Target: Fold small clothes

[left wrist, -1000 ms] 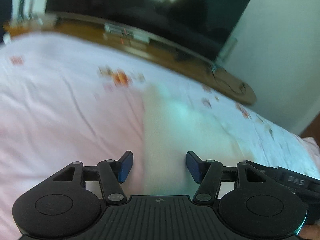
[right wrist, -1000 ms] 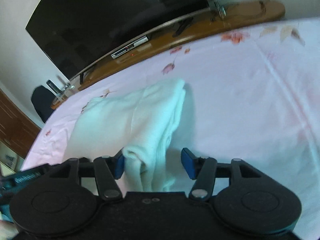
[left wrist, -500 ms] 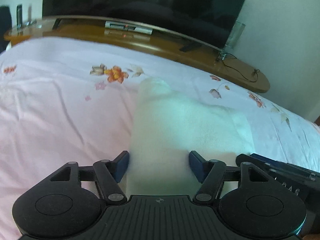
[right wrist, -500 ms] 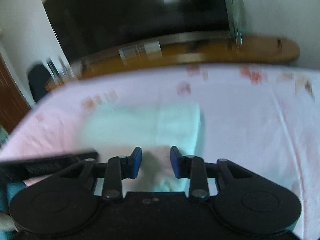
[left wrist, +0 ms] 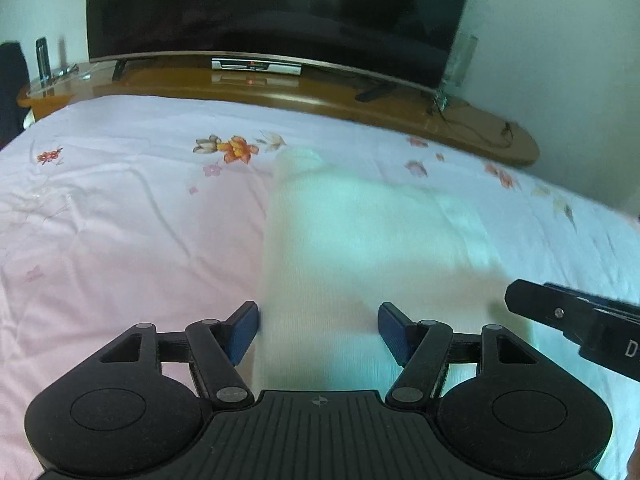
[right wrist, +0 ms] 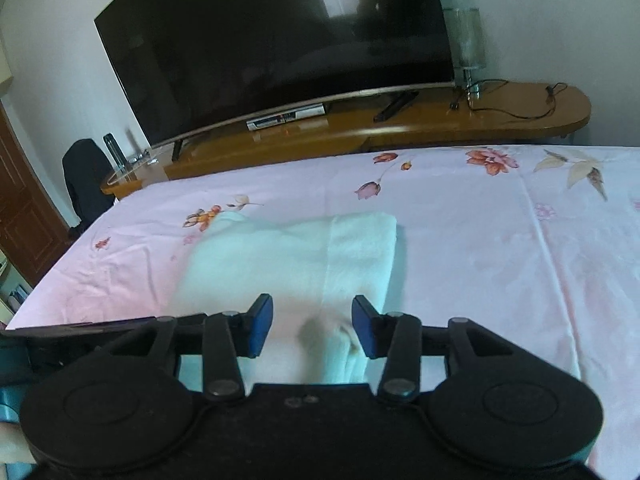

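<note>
Left wrist view: I see my left gripper (left wrist: 318, 330) spread wide over the near end of the folded white garment (left wrist: 372, 248), which lies flat on the pink sheet (left wrist: 120, 240); the pads pinch nothing. The right gripper's body (left wrist: 576, 326) shows at the right edge.

Right wrist view: my right gripper (right wrist: 312, 330) has just been opening; the garment's (right wrist: 292, 256) near fold sits between the pads (right wrist: 260, 326), ungripped. A TV (right wrist: 280, 40) stands beyond the bed.
</note>
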Motion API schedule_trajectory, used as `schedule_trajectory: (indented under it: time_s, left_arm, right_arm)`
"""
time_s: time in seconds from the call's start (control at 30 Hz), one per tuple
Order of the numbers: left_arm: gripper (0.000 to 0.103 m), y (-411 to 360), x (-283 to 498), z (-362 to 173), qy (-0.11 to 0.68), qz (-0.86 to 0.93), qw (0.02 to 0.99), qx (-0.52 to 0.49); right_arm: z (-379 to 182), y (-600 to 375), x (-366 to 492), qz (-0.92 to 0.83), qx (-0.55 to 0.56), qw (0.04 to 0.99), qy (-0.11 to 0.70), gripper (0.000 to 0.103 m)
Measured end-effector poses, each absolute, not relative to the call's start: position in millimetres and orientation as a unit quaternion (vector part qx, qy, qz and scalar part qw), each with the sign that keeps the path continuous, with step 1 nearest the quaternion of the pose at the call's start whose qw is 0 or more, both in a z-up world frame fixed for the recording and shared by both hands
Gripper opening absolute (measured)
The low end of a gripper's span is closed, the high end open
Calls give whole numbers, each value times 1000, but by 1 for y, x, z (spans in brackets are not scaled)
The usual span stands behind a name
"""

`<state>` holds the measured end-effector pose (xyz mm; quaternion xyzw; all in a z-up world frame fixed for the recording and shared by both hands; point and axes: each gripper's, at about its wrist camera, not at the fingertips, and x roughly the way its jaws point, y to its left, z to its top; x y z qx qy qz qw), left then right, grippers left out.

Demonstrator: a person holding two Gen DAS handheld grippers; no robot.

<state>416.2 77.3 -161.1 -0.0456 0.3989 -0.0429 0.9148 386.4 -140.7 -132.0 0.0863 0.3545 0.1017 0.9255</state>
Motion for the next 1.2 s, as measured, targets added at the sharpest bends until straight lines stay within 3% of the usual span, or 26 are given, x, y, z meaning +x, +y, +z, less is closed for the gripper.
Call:
schedule_trajectory:
  time_s: [0.2, 0.37, 0.47, 0.53, 0.63, 0.67, 0.77, 0.9, 0.97, 1.1, 1.2]
  left_arm:
    - [65, 80, 393, -176, 420, -42, 905, -55]
    - [65, 85, 369, -152, 413, -49, 909, -43]
    - [65, 93, 353, -136, 407, -48, 911, -45]
    - [65, 98, 344, -127, 405, -51, 912, -42]
    - [66, 103, 329, -116, 404, -54, 913, -31]
    - [67, 104, 324, -113, 403, -56, 913, -30]
    - [91, 107, 309, -102, 396, -57, 916, -28]
    - [92, 104, 287, -86, 377, -65, 924, -11]
    - [93, 103, 277, -78, 377, -74, 923, -8]
    - [103, 104, 249, -64, 368, -65, 928, 2]
    - [103, 106, 227, -54, 369, -59, 928, 4]
  right_arm:
    - [-170, -134, 372, 71, 65, 900, 425, 43]
    - [-153, -131, 349, 62, 73, 906, 412, 43]
    - [-136, -127, 333, 57, 68, 911, 402, 54]
    - [-128, -124, 321, 53, 69, 913, 398, 68]
    - [-124, -120, 309, 54, 73, 909, 407, 68]
    - [-122, -120, 304, 53, 79, 907, 409, 68]
    - [-116, -119, 290, 47, 86, 907, 411, 72]
    - [-104, -118, 267, 42, 92, 907, 409, 86]
    - [-97, -118, 253, 43, 89, 908, 408, 88]
    - [-80, -118, 223, 33, 79, 911, 404, 101]
    - [-68, -118, 199, 28, 70, 913, 401, 103]
